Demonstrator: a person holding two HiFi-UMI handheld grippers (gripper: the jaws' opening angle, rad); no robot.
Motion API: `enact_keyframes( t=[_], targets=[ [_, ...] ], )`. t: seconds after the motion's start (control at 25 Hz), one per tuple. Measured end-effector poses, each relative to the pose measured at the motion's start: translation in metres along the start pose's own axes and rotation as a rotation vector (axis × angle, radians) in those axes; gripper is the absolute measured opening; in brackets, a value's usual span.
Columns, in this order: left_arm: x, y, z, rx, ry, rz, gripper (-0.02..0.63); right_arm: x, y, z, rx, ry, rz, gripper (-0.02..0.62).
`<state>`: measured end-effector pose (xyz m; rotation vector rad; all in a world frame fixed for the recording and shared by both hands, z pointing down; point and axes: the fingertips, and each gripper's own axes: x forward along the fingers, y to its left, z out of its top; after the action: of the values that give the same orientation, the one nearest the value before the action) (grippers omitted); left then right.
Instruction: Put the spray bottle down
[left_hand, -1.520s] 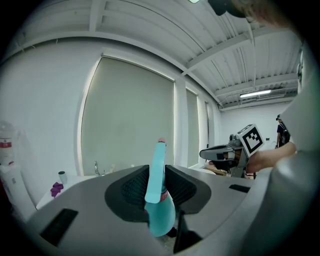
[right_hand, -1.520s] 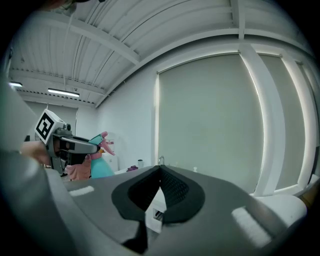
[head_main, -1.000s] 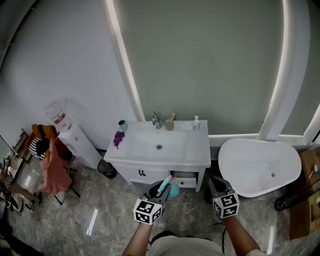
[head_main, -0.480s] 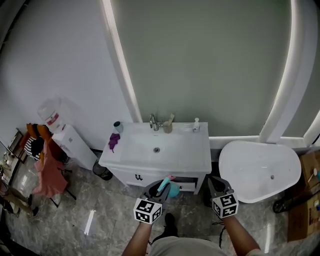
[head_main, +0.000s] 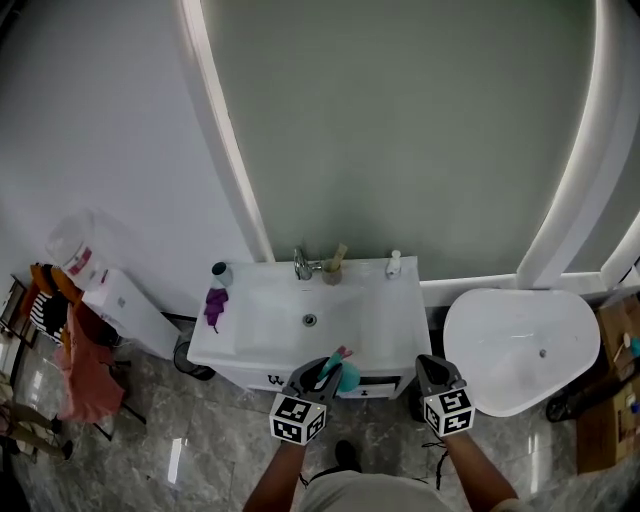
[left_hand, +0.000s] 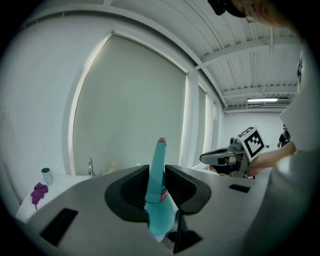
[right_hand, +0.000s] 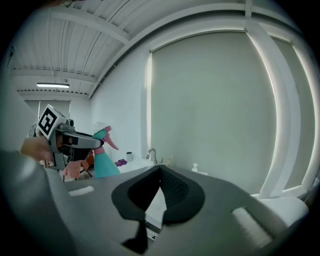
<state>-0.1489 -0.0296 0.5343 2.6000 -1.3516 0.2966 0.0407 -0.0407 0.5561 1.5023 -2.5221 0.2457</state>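
L grip (head_main: 320, 367): jaws clamp spray btl (left_hand: 160, 207), upright btwn them | R grip (right_hand: 160, 170): closed, empty

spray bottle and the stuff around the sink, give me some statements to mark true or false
1. The left gripper is shut on the teal spray bottle. True.
2. The right gripper holds a purple cloth. False: its jaws are together with nothing between them, and the purple cloth lies on the left part of the vanity top.
3. The spray bottle stands on the vanity top beside the faucet. False: it is held in the left gripper, not yet set down.
4. A white bathtub sits to the right of the vanity in the head view. True.
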Motion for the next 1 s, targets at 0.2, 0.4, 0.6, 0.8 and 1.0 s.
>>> enact_keyframes(
  t=[0.2,0.4,0.6,0.8,1.0],
  targets=[
    [0.027,0.045,0.014,0.021,0.013,-0.049,0.1,0.045,0.0,0.009,0.017,0.002,-0.044,0.011],
    [0.052,0.074,0.021,0.029,0.024,-0.089,0.1,0.075,-0.005,0.013,0.029,0.009,-0.083,0.011],
    [0.075,0.087,0.025,0.017,0.024,-0.112,0.1,0.092,-0.019,0.013,0.034,0.031,-0.111,0.011],
    [0.102,0.102,0.025,0.0,0.037,-0.105,0.1,0.118,-0.036,0.014,0.031,0.05,-0.098,0.011],
    [0.134,0.115,0.025,-0.01,0.05,-0.071,0.101,0.152,-0.064,0.014,0.04,0.055,-0.067,0.011]
  ],
)
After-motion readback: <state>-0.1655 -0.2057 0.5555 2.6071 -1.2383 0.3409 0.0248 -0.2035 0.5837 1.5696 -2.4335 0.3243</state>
